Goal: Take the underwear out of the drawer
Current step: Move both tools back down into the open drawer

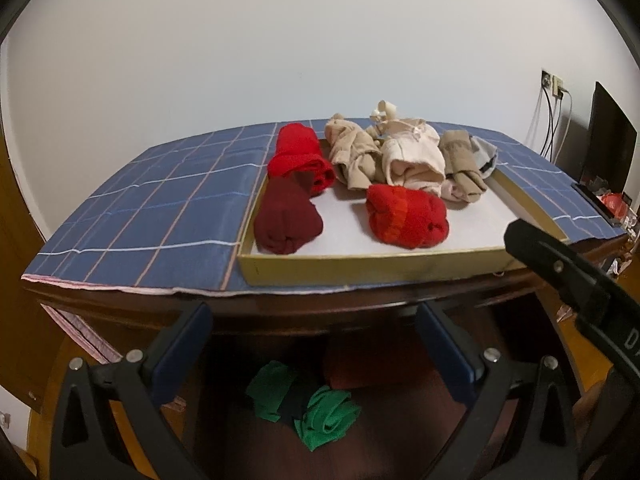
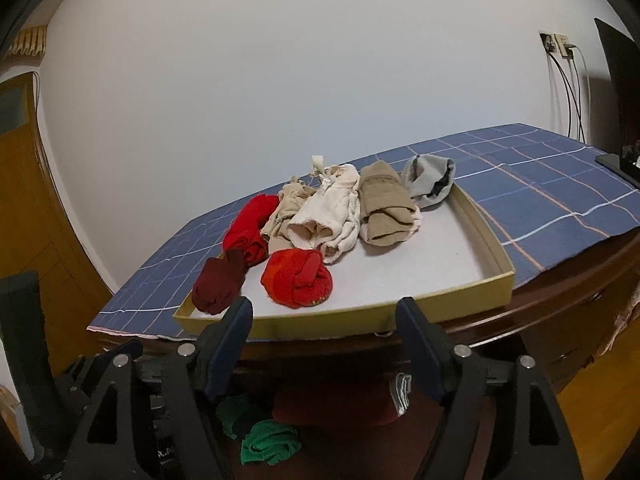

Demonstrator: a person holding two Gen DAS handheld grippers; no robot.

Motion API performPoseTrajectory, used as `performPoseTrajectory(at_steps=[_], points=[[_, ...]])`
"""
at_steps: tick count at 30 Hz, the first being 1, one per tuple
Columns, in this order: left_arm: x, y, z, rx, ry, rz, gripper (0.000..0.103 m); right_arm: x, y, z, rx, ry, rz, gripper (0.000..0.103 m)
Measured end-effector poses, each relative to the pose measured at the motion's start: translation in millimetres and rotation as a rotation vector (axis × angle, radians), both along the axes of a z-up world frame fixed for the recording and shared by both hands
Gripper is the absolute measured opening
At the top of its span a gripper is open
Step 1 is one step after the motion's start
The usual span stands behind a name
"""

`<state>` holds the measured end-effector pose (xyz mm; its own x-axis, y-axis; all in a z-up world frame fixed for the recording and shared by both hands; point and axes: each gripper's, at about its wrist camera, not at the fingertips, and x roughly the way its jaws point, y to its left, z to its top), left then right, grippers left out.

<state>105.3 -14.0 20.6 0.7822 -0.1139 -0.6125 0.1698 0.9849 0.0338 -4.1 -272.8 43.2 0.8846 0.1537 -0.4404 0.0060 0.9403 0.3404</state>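
Both the left gripper and right gripper hung spread and empty. Green underwear lay low centre in the dark drawer, behind the table edge; its neighbours were indistinct.

The left gripper is held level with its two blue-padded fingers spread wide apart and nothing between them. The right gripper is posed the same way, its blue pads parted and gripping nothing. In the left wrist view the black body of the right gripper juts in from the right edge, close beside the left one
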Motion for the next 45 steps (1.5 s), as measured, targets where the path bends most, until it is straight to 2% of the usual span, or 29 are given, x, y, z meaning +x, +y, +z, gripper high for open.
performPoseTrajectory(at_steps=[10, 27, 31, 38, 41, 45], points=[[-21, -6, -6, 0.008, 0.01, -0.012, 0.103, -23, -5, -3, 0.007, 0.01, 0.007, 0.076], [-48, 3, -32, 0.062, 0.062, -0.021, 0.103, -42, 3, -19, -0.032, 0.099, 0.073, 0.076], [-55, 17, -41, 0.074, 0.08, -0.009, 0.103, -45, 2, -26, -0.034, 0.134, 0.091, 0.076], [-66, 42, -53, 0.102, 0.102, 0.012, 0.103, -40, 13, -51, -0.028, 0.25, 0.178, 0.076], [-70, 48, -55, 0.123, 0.105, 0.002, 0.103, -30, 25, -64, -0.021, 0.326, 0.247, 0.07], [-71, 58, -57, 0.151, 0.111, 0.001, 0.103, -11, 45, -81, 0.015, 0.43, 0.347, 0.053]])
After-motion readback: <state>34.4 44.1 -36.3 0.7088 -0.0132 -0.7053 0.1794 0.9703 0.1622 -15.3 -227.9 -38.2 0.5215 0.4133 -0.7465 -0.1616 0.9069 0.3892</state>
